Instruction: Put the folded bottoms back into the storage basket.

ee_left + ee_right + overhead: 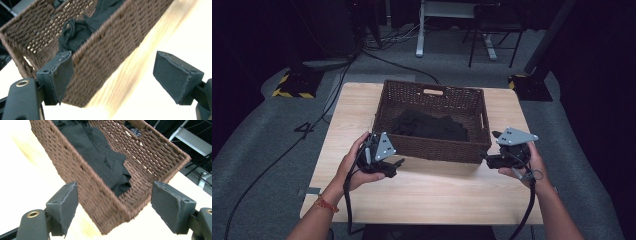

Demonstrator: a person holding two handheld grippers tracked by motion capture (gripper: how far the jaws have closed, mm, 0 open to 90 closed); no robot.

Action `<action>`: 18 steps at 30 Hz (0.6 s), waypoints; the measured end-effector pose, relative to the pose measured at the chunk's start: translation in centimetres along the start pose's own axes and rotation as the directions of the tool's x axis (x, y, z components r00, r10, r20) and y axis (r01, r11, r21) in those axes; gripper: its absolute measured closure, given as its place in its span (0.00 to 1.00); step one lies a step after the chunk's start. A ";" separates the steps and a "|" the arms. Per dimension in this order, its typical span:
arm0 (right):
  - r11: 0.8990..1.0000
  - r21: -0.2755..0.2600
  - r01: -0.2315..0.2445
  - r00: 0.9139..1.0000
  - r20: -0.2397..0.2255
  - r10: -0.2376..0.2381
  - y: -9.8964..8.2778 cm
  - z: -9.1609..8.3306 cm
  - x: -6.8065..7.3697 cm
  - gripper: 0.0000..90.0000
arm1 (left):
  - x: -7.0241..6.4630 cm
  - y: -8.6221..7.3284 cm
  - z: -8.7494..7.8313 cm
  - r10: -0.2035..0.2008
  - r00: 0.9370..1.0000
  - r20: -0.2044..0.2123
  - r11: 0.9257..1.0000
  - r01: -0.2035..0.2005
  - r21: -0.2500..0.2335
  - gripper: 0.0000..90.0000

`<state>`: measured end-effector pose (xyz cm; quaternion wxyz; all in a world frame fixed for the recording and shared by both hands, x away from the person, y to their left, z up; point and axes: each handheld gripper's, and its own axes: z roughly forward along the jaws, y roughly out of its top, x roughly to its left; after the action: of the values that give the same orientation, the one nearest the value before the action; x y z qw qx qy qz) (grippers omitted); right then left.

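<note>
A brown wicker basket [462, 105] sits toward the far edge of your wooden table [432, 190], roughly centred between its left and right edges, with a dark crumpled garment [429, 126] lying inside it. Your left gripper [393, 166] hangs just off the basket's near left corner, above the bare tabletop; its jaws stand wide apart with nothing between them, one pad [62, 75] close against the woven front wall. Your right gripper [490, 159] sits at the basket's near right corner, jaws also spread wide and empty, framing that corner and the black cloth behind it.
</note>
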<state>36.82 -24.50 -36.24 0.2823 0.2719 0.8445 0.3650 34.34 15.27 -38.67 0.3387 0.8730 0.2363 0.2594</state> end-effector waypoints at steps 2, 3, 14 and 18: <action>1.000 -0.001 -0.013 1.000 0.004 0.013 -0.8 -0.4 0.0 0.25 | -0.2 -0.5 -0.1 -0.004 1.000 -0.002 1.000 0.004 0.010 0.19; 1.000 -0.003 -0.015 1.000 0.010 0.015 -1.2 -0.6 0.0 0.25 | -0.2 -0.8 -0.1 -0.005 1.000 -0.003 1.000 0.005 0.015 0.19; 0.999 0.042 -0.018 0.999 0.035 0.017 -5.1 -0.5 0.8 0.24 | -0.7 -4.6 0.6 0.003 0.999 -0.037 0.996 0.000 0.085 0.19; 0.998 0.055 -0.036 0.999 0.035 0.034 -6.6 -0.1 0.9 0.24 | -0.9 -5.8 0.9 0.022 0.998 -0.058 0.994 -0.015 0.112 0.19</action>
<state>34.45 -27.86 -41.54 0.2826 0.3007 0.8444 0.3416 32.84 18.12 -43.65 0.2798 0.8846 0.2524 0.2746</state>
